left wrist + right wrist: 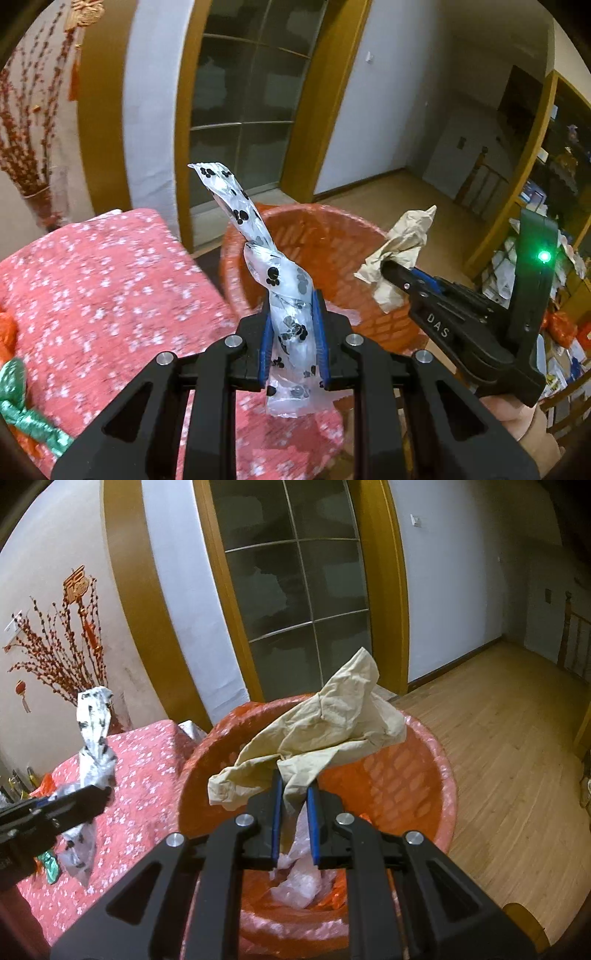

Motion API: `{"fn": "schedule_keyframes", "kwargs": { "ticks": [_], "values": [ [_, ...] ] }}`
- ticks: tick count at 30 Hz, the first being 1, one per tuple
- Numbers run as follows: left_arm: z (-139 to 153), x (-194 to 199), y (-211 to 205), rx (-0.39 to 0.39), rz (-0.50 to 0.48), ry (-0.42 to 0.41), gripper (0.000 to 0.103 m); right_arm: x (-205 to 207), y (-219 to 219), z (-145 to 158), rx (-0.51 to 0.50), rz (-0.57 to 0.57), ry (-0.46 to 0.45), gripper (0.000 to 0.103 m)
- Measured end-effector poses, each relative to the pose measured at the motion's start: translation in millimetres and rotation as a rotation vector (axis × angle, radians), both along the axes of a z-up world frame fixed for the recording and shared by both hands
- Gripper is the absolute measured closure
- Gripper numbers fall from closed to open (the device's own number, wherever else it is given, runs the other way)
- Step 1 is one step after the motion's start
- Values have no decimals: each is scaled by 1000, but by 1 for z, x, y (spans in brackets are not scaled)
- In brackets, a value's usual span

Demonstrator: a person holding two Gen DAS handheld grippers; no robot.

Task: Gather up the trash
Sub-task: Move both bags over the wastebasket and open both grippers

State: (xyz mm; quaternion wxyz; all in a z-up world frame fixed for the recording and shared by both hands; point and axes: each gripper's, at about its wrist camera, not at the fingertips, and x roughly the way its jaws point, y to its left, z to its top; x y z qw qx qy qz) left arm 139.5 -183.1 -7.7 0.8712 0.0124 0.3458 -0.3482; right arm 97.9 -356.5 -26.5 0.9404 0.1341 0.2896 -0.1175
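Midway: left gripper [293, 332] clamps a knotted paw-print bag [284, 295], right gripper [295, 808] clamps crumpled brown paper [325, 723] over the orange bin [439, 775]; neither dropped, green wrapper [22, 410] remains on table.

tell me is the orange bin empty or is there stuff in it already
Not empty: the right wrist view shows crumpled clear plastic lying at the bottom of the orange bin.

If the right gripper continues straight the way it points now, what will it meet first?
Probably the inside of the orange bin: the right gripper, shut on crumpled paper, points down into its mouth. Depth is unclear, so the far wall is my guess.
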Motion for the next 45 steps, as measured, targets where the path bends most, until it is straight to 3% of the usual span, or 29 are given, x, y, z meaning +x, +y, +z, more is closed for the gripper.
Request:
{"fn": "schedule_keyframes", "kwargs": {
  "ticks": [7, 13, 16, 24, 26, 31, 33, 40, 45],
  "values": [
    [-11, 13, -19, 0, -44, 26, 83, 4, -14, -1, 10, -22, 7, 90],
    [-22, 18, -33, 9, -73, 54, 83, 8, -23, -1, 18, -34, 5, 82],
    [-29, 22, -38, 12, -83, 83, 78, 9, -28, -2, 25, -39, 7, 74],
    [-39, 21, -41, 36, -68, 97, 62, 6, -36, -10, 41, -65, 29, 72],
    [-38, 21, -33, 37, -44, 95, 57, 5, -36, -10, 40, -75, 31, 69],
    [-30, 17, -7, 56, 54, 40, 37, -1, -33, -9, 25, -114, 4, 35],
    [-27, 12, 4, 66, 90, 12, 31, -5, -29, -5, 12, -125, -22, 28],
    [-15, -5, 59, 98, 240, -78, 21, 2, 4, 4, -31, -52, -49, 23],
    [-7, -19, 108, 100, 362, -127, 19, 16, 48, 5, -15, 83, -34, 22]
  ]
}}
